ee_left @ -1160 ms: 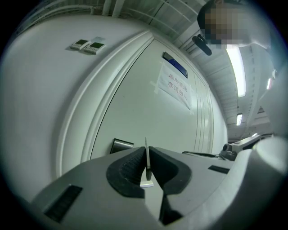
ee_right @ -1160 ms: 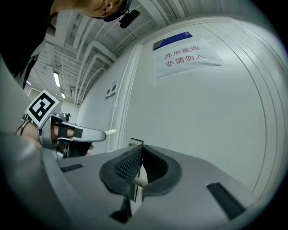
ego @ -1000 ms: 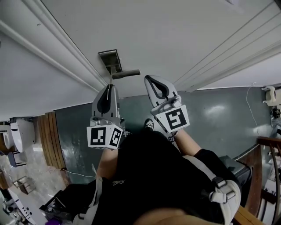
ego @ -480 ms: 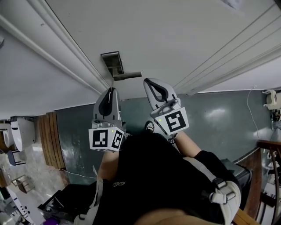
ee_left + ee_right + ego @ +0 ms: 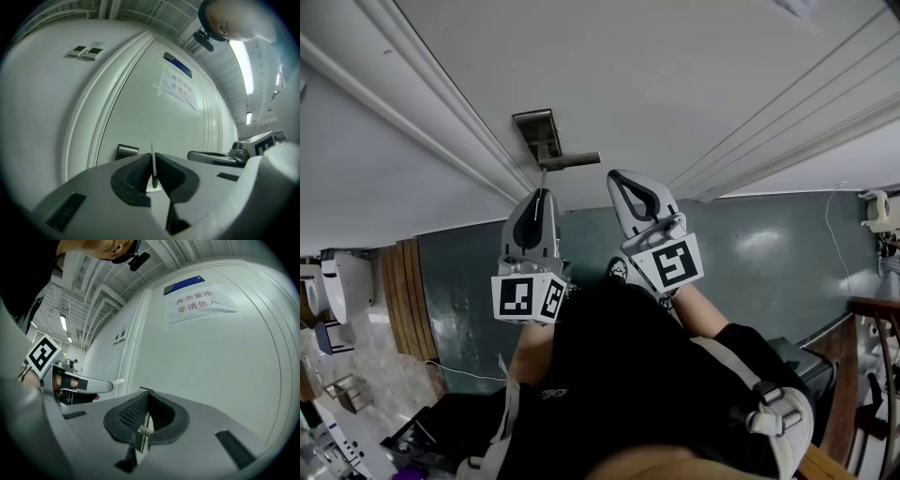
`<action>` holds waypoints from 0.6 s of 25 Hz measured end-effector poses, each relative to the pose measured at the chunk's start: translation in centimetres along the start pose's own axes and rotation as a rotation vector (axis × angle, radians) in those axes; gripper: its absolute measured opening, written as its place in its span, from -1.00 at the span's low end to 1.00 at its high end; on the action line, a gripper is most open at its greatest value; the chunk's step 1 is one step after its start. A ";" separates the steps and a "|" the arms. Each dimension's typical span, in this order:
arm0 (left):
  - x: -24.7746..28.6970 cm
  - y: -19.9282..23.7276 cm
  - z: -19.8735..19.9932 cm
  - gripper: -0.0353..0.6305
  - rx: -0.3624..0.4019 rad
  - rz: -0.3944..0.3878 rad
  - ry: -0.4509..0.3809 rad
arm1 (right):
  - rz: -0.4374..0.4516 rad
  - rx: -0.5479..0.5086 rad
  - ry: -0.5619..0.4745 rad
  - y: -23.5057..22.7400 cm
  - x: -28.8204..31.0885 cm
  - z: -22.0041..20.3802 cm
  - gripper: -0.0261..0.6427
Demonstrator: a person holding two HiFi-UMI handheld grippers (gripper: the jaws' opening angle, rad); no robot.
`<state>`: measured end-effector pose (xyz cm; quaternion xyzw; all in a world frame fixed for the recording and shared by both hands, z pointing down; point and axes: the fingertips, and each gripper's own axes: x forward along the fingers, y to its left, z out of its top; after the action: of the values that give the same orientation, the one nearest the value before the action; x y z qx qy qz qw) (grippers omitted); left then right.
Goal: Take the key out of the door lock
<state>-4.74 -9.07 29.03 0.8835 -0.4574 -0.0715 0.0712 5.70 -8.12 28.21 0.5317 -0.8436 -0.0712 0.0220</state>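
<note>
Left gripper (image 5: pixel 153 161): closed narrowly on the key (image 5: pixel 152 149); the blade is pinched edge-on between the pads, with its tip projecting beyond them.
Key: held near the door (image 5: pixel 656 75), just short of the handle (image 5: pixel 572 160) and apart from the lock plate (image 5: pixel 532 127).
Right gripper (image 5: pixel 144 394): jaws together, nothing held; positioned right of the left gripper, near the door.

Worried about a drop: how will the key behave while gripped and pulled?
The key looks like thin flat metal, so probably stiff and light. Its smooth faces may slip, though the left tool clamps it between ribbed pads.
</note>
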 end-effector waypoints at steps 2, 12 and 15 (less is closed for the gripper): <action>0.1 0.0 -0.1 -0.78 -0.002 -0.001 0.001 | 0.003 -0.005 -0.001 0.0 -0.1 0.2 -0.90; 0.4 0.1 -0.4 -0.78 -0.018 -0.007 0.005 | -0.004 0.009 0.017 -0.4 -0.2 -0.4 -0.90; 0.5 -0.1 -0.5 -0.78 -0.025 -0.011 0.004 | -0.005 0.006 0.015 -0.6 -0.3 -0.4 -0.90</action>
<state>-4.29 -9.45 29.52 0.8853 -0.4512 -0.0758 0.0825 6.40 -8.20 28.54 0.5345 -0.8423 -0.0646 0.0267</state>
